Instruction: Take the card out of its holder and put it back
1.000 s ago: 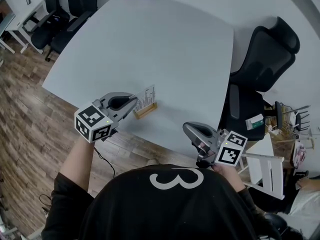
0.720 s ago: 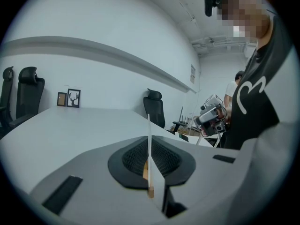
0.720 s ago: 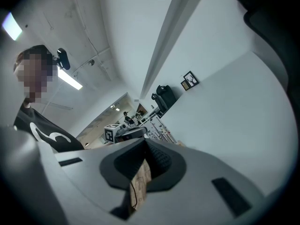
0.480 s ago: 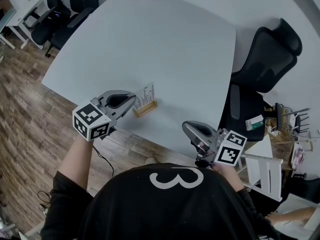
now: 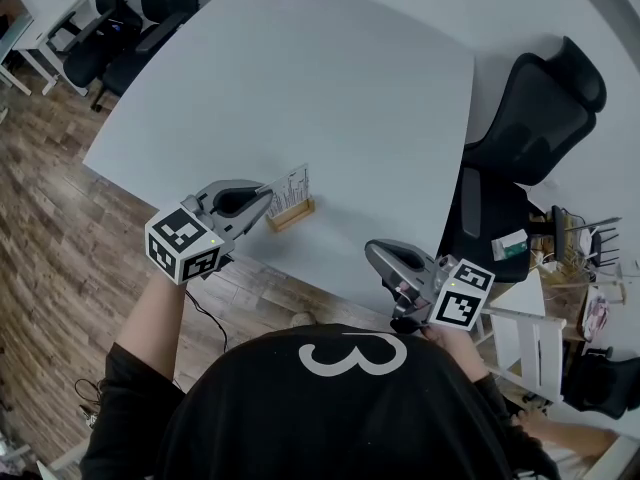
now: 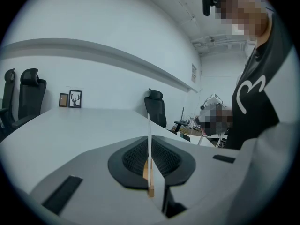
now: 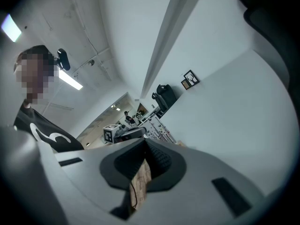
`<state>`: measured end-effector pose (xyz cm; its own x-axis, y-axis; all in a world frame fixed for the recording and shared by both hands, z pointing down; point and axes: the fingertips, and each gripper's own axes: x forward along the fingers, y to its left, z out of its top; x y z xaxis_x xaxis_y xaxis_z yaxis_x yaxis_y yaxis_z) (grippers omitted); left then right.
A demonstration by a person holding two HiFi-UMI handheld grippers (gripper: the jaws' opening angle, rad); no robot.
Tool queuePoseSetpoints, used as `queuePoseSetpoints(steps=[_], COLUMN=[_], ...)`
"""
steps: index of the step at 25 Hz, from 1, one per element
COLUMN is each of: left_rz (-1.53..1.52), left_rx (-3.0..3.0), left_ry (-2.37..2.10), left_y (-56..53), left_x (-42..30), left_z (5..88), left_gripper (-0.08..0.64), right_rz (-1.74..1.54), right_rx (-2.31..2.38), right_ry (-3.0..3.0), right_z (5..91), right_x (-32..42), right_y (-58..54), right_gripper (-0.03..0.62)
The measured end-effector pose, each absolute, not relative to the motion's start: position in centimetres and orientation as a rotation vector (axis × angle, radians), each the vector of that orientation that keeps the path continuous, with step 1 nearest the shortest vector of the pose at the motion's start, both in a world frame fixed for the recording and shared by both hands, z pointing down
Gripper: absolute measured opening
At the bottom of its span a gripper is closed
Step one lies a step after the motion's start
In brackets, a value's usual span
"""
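A white 3-like figure marks the person's black shirt (image 5: 300, 418). Print on the white card (image 5: 291, 189) (fine lines) is unreadable.

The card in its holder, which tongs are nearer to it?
Left. The left tongs grip the card; the right tongs hover well apart, near the table edge.

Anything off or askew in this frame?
Nothing stands out: the card stands upright in holder near the table edge; left gripper is shut on its edge; right gripper hangs empty beside the table.
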<state>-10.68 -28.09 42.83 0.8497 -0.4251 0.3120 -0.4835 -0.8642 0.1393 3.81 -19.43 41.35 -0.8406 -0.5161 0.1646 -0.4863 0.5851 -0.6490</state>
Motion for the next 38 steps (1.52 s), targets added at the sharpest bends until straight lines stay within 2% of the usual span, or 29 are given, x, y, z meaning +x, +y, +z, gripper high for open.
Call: queuePoseSetpoints(steps=[26, 35, 37, 38], left_rz=[0.545, 0.509, 0.483, 0.463], left_rx=[2.750, 2.677, 2.654, 2.647], left_ry=[-0.744, -0.810, -0.847, -0.869], left_y=[-27.7, -28.2, -28.2, -28.3], left_x=[-10.6, -10.7, -10.9, -11.0], left_z=[48.0, 48.6, 48.4, 48.1], left_gripper=[0.025, 0.026, 0.035, 0.068], right_rz=[-1.136, -1.128, -1.118, -1.114], right_rx=[-0.890, -0.874, -0.871, -0.869], right_ry=[2.737, 2.737, 2.739, 2.739], right_z=[41.4, 41.4, 41.3, 41.2], right_x=[4.0, 4.2, 4.3, 4.4], right_y=[-18.9, -17.9, -17.5, -17.3], right_gripper=[0.006, 0.006, 0.006, 0.006])
